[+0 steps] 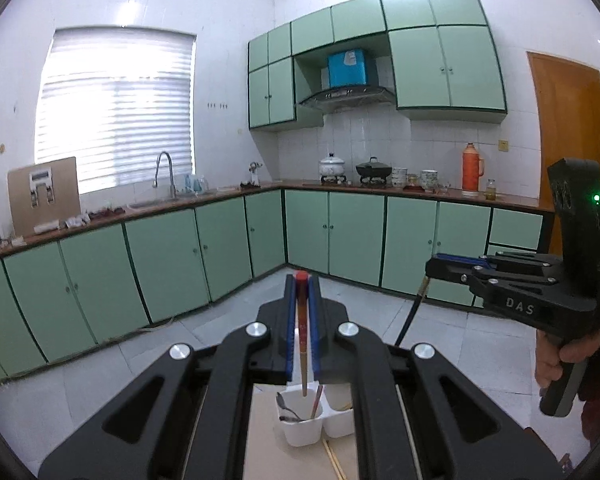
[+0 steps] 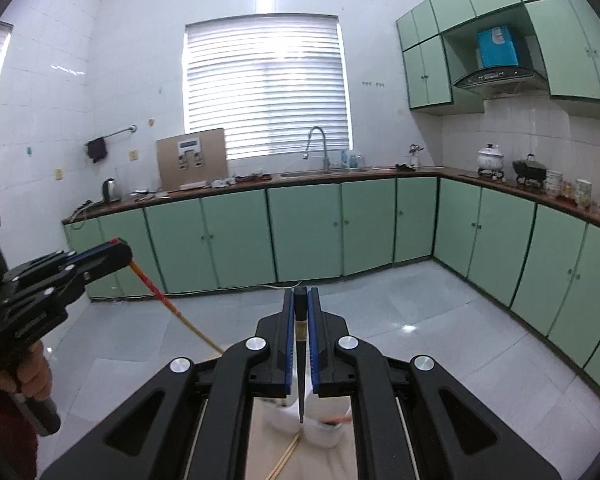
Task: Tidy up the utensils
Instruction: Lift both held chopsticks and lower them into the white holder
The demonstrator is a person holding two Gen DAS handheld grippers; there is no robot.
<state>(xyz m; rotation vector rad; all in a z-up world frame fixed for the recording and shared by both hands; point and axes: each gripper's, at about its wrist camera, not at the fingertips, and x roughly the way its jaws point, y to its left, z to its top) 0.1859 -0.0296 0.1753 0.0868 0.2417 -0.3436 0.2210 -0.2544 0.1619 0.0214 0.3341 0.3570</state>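
Note:
My left gripper (image 1: 302,285) is shut on a red-topped wooden chopstick (image 1: 303,344). The chopstick hangs tip down over a white utensil holder (image 1: 302,430) on the light table (image 1: 266,440). One compartment of the holder has a metal spoon (image 1: 286,407) and another chopstick (image 1: 317,397) in it. My right gripper (image 2: 301,295) is shut on a black chopstick (image 2: 301,364), which points down at the blurred holder (image 2: 326,430). Each gripper shows in the other's view: the right gripper (image 1: 440,266) with its dark chopstick (image 1: 410,316), the left gripper (image 2: 120,250) with its orange-red chopstick (image 2: 172,304).
Loose bamboo chopsticks (image 1: 334,460) lie on the table beside the holder, also seen as chopsticks (image 2: 286,456) in the right wrist view. Beyond the table are a tiled floor (image 1: 204,332) and green cabinets (image 1: 168,264) under a cluttered counter. A hand (image 1: 556,364) grips the right gripper's handle.

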